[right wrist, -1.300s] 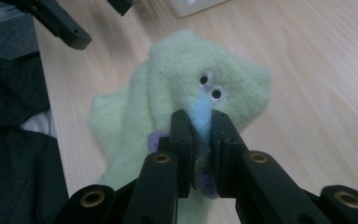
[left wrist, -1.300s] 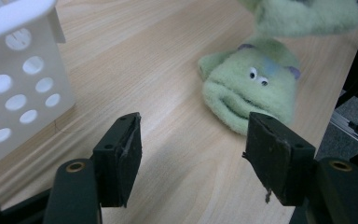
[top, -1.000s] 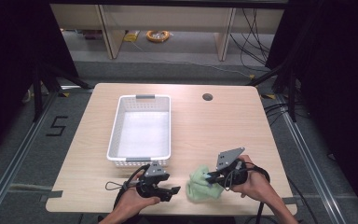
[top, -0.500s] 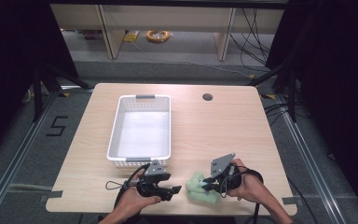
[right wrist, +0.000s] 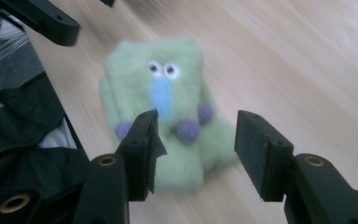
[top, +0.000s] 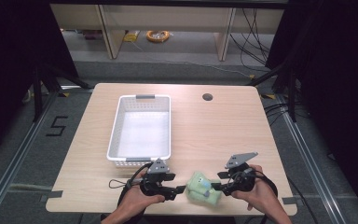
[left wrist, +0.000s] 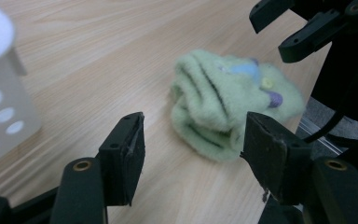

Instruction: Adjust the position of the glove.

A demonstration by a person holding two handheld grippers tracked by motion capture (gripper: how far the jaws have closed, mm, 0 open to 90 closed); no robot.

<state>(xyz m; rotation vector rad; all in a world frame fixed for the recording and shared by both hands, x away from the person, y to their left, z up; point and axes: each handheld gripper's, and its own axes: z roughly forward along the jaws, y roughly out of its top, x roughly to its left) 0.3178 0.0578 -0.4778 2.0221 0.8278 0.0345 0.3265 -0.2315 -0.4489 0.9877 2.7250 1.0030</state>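
A: Where is the green sock lying?

B: Folded up on the bench, near the front edge, between the two hands. It lies flat on the wood, with googly eyes, a blue nose and purple dots facing up.

A: What about the right hand-held gripper?

B: Its jaws have just been opening. They stand spread now, right at the sock's right edge. In the right gripper view the sock lies just past the gap between the jaws, and the pads do not press on it.

A: And the left hand-held gripper?

B: Spread too, pointing at the sock from the left, tips just beside it. In the left gripper view the sock sits beyond the pads, which are not touching it.

A: Anything else close by?

B: A white basket stands on the bench behind the left hand, apart from the sock.
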